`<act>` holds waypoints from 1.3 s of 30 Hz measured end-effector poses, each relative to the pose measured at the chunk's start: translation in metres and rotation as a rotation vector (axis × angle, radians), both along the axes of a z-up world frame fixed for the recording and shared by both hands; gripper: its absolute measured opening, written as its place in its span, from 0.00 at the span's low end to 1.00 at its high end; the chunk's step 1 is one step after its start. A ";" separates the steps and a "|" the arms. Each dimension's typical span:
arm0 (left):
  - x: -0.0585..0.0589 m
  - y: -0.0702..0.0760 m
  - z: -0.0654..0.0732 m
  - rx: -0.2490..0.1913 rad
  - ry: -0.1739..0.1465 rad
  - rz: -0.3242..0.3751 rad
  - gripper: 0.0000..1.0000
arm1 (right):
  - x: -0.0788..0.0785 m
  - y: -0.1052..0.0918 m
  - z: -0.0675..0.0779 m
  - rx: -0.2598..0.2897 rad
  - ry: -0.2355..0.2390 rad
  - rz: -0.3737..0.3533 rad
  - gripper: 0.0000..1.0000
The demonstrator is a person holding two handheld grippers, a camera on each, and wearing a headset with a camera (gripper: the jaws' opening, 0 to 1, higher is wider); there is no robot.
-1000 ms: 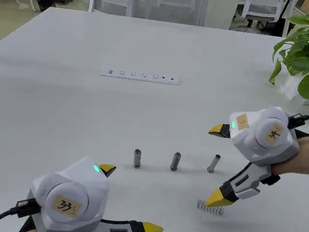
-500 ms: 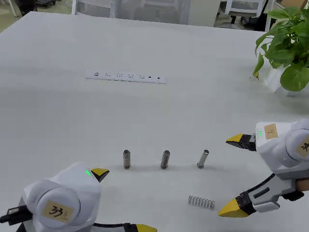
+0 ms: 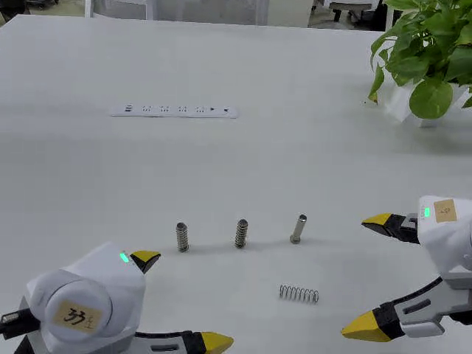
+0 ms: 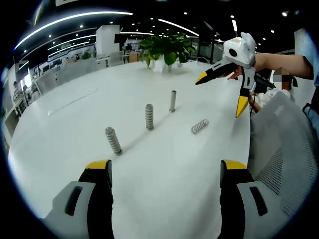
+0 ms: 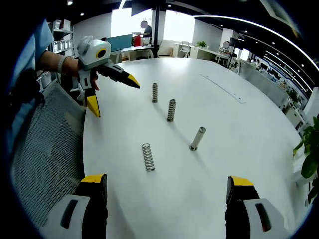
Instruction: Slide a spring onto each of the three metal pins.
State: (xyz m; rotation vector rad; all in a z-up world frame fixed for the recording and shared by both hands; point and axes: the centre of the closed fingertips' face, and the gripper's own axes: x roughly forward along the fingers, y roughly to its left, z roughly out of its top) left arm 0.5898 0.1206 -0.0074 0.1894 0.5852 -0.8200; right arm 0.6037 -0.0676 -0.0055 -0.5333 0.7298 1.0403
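Observation:
Three metal pins stand in a row on the white table. The left pin [image 3: 181,237] and the middle pin [image 3: 241,233] each carry a spring; the right pin [image 3: 298,228] is bare. A loose spring [image 3: 299,293] lies flat in front of the bare pin, also seen as the loose spring [image 5: 147,157] and the loose spring [image 4: 199,126]. My left gripper [image 3: 177,301] is open at the near left, empty. My right gripper [image 3: 372,276] is open to the right of the loose spring, empty, clear of it.
A white power strip [image 3: 174,111] lies farther back on the table. A potted plant [image 3: 420,59] stands at the back right. A mesh chair [image 5: 45,149] sits at the table's near edge.
My right gripper has drawn back to the right, away from the loose spring, which stays lying on the table. The head camera has shifted, so the whole scene sits further left.

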 end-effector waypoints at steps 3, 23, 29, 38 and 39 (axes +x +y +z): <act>-0.001 -0.004 -0.001 0.000 -0.002 -0.016 0.87 | -0.002 -0.003 0.002 0.022 0.001 -0.028 0.99; 0.001 -0.063 -0.010 -0.007 -0.036 -0.242 0.71 | -0.030 -0.002 -0.003 0.085 0.029 -0.090 0.99; 0.003 -0.085 -0.021 0.029 -0.037 -0.326 0.57 | -0.037 0.001 -0.003 0.098 0.036 -0.093 0.99; 0.007 -0.113 -0.030 0.094 -0.049 -0.460 0.47 | -0.044 0.004 -0.007 0.106 0.046 -0.094 0.99; 0.008 -0.115 -0.031 0.101 -0.049 -0.471 0.46 | -0.045 0.004 -0.007 0.107 0.047 -0.093 0.99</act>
